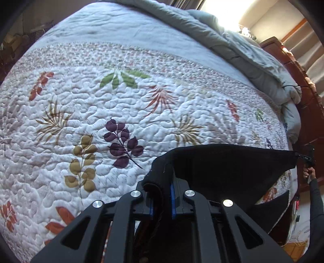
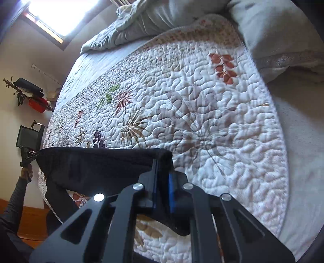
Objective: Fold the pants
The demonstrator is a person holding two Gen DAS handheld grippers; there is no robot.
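Black pants [image 1: 226,161] hang stretched between my two grippers above the front edge of the bed. My left gripper [image 1: 162,194] is shut on one corner of the pants' top edge. My right gripper [image 2: 162,182] is shut on the other corner of the pants [image 2: 97,163]. Each gripper shows small in the other's view, the right one at the far right [image 1: 306,157] and the left one at the far left [image 2: 30,155]. The cloth sags below the taut top edge and its lower part is hidden behind the gripper bodies.
A white quilt [image 1: 121,113] with leaf prints covers the bed. A bunched grey duvet [image 1: 232,46] lies along its far side, with a pillow [image 2: 283,40] at the head. A wooden headboard [image 1: 303,91] stands to the right. A bright window [image 2: 60,14] is behind.
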